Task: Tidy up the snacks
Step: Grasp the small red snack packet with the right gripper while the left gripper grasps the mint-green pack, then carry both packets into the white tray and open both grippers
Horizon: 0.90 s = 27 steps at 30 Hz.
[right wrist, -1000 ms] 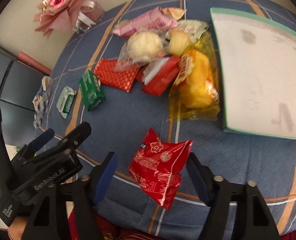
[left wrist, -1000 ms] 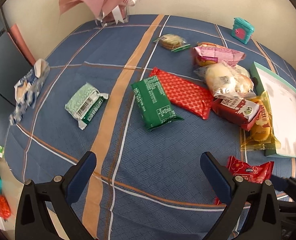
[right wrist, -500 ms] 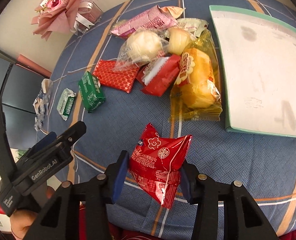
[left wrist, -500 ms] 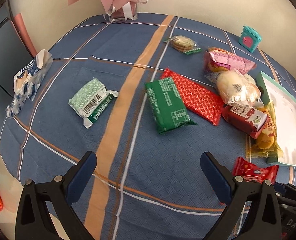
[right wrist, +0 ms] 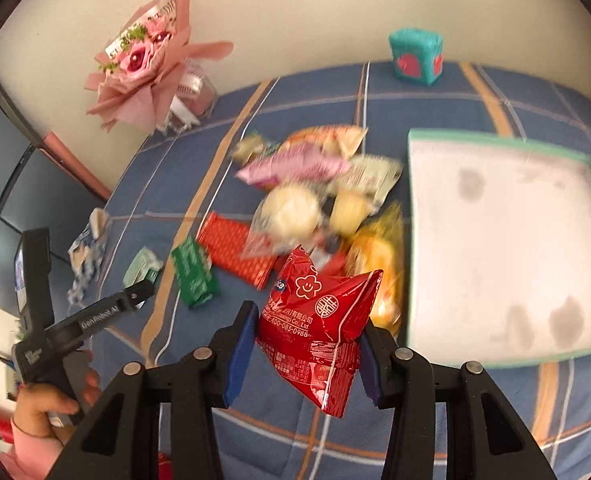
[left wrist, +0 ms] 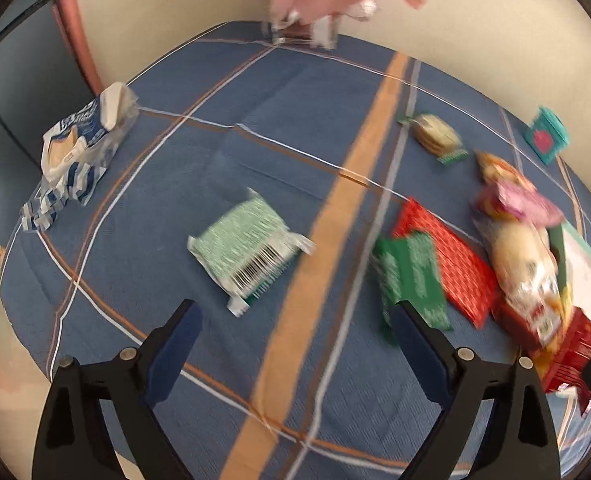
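My right gripper (right wrist: 305, 346) is shut on a red snack packet (right wrist: 319, 316) and holds it lifted above the blue tablecloth, left of the teal-rimmed white tray (right wrist: 507, 248). My left gripper (left wrist: 295, 344) is open and empty above the cloth. A pale green packet (left wrist: 247, 250) lies just ahead of it, a dark green packet (left wrist: 411, 276) to its right, overlapping a red wrapped bar (left wrist: 451, 264). A pile of snacks (right wrist: 315, 200) lies left of the tray: pink packet, white bun, yellow cake.
A pink bouquet (right wrist: 147, 60) stands at the table's back edge. A teal box (right wrist: 415, 56) sits at the far back. A blue-white bag (left wrist: 79, 148) lies at the left edge. A biscuit pack (left wrist: 435, 136) lies beyond the orange stripe.
My right gripper has closed on the red packet and lifted it off the cloth. My left gripper has swung left, toward the pale green packet.
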Tool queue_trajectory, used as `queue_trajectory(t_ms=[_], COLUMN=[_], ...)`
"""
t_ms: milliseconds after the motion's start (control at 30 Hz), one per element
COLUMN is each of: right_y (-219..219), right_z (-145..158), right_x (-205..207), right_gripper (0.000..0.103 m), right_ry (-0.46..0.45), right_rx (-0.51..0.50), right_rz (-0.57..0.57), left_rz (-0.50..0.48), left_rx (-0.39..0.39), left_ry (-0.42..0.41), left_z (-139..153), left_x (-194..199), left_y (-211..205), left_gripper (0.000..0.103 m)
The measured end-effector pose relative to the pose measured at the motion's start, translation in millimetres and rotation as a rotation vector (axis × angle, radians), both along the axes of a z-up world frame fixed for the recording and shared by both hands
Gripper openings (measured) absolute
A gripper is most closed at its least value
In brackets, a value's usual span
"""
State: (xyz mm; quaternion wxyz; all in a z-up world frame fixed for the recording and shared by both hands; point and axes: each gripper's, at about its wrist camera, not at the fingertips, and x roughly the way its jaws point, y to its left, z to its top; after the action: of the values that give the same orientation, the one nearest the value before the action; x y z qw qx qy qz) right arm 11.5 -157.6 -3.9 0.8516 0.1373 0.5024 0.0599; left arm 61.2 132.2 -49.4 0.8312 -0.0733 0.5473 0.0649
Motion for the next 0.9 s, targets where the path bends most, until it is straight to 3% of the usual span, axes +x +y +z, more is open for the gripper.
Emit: queue_trajectory(t_ms=[367, 600, 767, 900], right_y=[-19.6, -32.3, -41.5, -53.6], right_z=[8.5, 10.5, 14.1, 15.1], right_x=[20.4, 26.2, 26.8, 27.7], right_gripper=[0.049, 0.049, 0.049, 0.049], right_ry=[-0.027, -0.030, -0.040, -0.036], right_rx=[-0.047, -0.060, -0.063, -0.046], right_rz=[-0.046, -0.070, -0.086, -0.119], left_rz=[0.190, 0.245, 0.249, 0.238], left_rx=[-0.134, -0.155, -0.132, -0.127], left_ry=[0.072, 0.119, 0.109, 0.086], left_z=[-24.3, -37.5, -33.5, -20.5], left_x=[40.7, 54.8, 51.3, 47.3], left_y=[51.1, 56.9, 51.8, 38.4], left_gripper=[0.088, 0.069, 0.060, 0.060])
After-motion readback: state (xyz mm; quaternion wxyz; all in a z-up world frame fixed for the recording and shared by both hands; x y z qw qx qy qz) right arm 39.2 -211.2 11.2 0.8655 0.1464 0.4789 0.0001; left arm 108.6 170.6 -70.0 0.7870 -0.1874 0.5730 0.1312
